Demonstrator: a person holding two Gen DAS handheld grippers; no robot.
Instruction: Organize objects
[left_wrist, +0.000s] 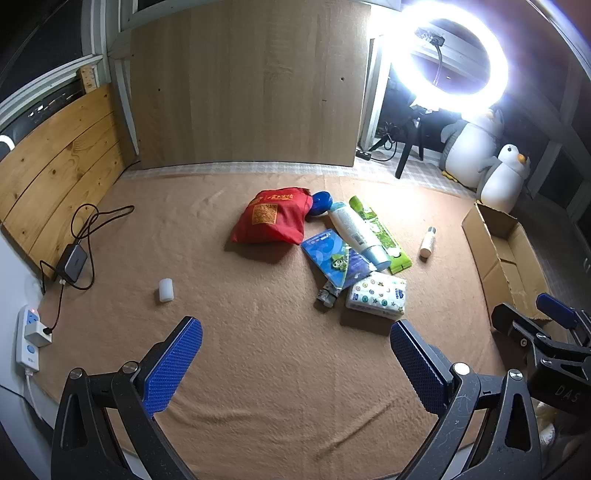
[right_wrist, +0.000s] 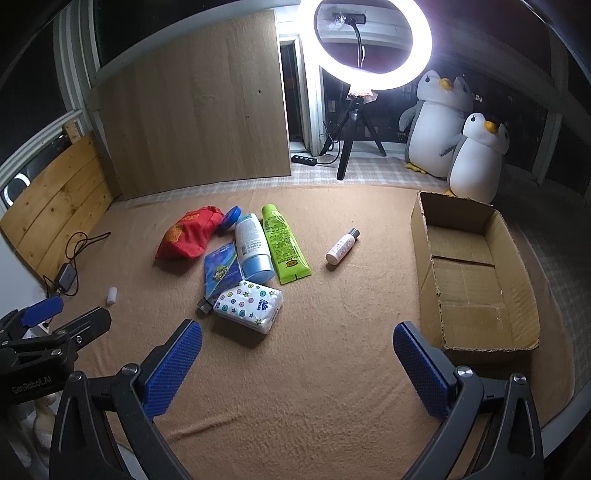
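Across the middle of both frames we see a tan blanket (left_wrist: 258, 369) spread flat, with a small heap of things lying on it. At the heap's upper left sits a red bag (right_wrist: 188, 236), with a blue round lid (right_wrist: 232, 216) touching its right edge. Right of these lie a white bottle with a blue cap (right_wrist: 251, 247) and a green tube (right_wrist: 282, 247), side by side. Below them a blue packet (right_wrist: 221, 271) rests partly on a white tissue pack with coloured dots (right_wrist: 249, 306). A small white bottle (right_wrist: 341, 246) lies alone to the right of the heap, and a small white cylinder (left_wrist: 166, 290) lies well apart at the left.

Our cardboard box (right_wrist: 476, 273) stands open at the right side of the right wrist view, with nothing in it.

Our left tongs (left_wrist: 295, 363) hang over bare blanket at the bottom of the left wrist view, spread wide apart and empty. Our right tongs (right_wrist: 297, 365) are likewise wide apart and empty, between the tissue pack and the box.

A lit ring lamp (right_wrist: 373, 44) and two plush penguins (right_wrist: 458, 136) stand at the upper right.
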